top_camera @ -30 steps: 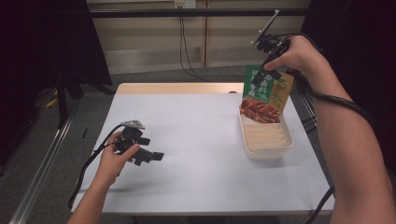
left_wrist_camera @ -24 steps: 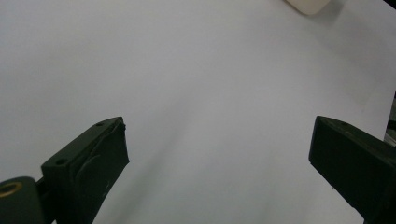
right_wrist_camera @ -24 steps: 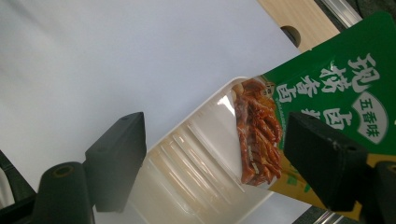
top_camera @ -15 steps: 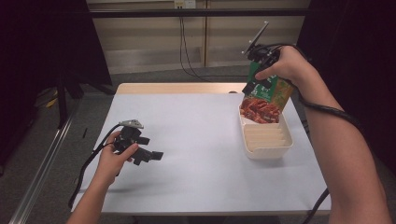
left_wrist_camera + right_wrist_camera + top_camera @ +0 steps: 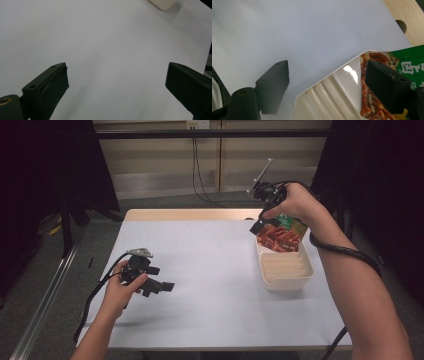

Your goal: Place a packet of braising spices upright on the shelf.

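Step in hand: putting the snack packet (image 5: 282,234) into the white tray (image 5: 285,282) at the right of the surface (image 5: 210,270). The packet is standing tilted at the tray's far end, w/ its lower edge looking down inside the rim and its top under the person's right hand. The right gripper (image 5: 267,222) is hovering over that end w/ fingers spread wide; in the right gripper view one finger (image 5: 387,85) is lying against the packet's face, the other is hanging over bare surface, so nothing is being pinched. What's actually bearing the packet is hard to tell, prob. the tray wall. Next move calls for backing the fingers off w/o dragging the packet out. The left gripper (image 5: 157,287) is waiting low at the near left, fingers wide apart and holding nothing.
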`<state>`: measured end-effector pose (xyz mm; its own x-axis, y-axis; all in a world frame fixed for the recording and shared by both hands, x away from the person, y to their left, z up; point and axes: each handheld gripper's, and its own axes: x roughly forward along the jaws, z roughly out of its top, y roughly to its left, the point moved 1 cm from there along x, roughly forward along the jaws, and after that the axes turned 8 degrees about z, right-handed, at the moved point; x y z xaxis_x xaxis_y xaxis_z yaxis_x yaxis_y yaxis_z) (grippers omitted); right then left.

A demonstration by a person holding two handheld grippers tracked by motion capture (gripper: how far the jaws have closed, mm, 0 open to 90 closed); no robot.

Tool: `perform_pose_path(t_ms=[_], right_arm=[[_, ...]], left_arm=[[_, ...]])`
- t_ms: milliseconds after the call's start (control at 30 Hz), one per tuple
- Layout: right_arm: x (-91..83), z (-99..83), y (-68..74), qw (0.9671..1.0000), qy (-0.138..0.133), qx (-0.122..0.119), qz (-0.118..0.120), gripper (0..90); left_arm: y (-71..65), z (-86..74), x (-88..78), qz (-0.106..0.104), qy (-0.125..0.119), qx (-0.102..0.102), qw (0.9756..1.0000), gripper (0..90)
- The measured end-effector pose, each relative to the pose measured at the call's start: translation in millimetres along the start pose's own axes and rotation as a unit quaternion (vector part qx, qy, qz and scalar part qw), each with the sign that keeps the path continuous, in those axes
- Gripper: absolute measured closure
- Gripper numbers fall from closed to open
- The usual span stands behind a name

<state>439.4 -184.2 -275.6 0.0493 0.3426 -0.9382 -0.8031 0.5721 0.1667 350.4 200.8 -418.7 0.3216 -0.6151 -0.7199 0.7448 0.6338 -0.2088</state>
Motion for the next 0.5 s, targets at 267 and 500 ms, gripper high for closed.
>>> perform_pose_path(t_ms=[267,500], right_arm=[[18.6,-3.2,12.8,0.9998,0.007,-0.012,0.011,17.7],[37.9,-8.0,18.9,0.9995,0.016,-0.023,0.016,16.2]], left_arm=[[0.0,0.0,0.0,0.0,0.001,0.002,1.0,4.3],[1.2,0.7,0.5,0.001,0.0,0.001,1.0,4.3]])
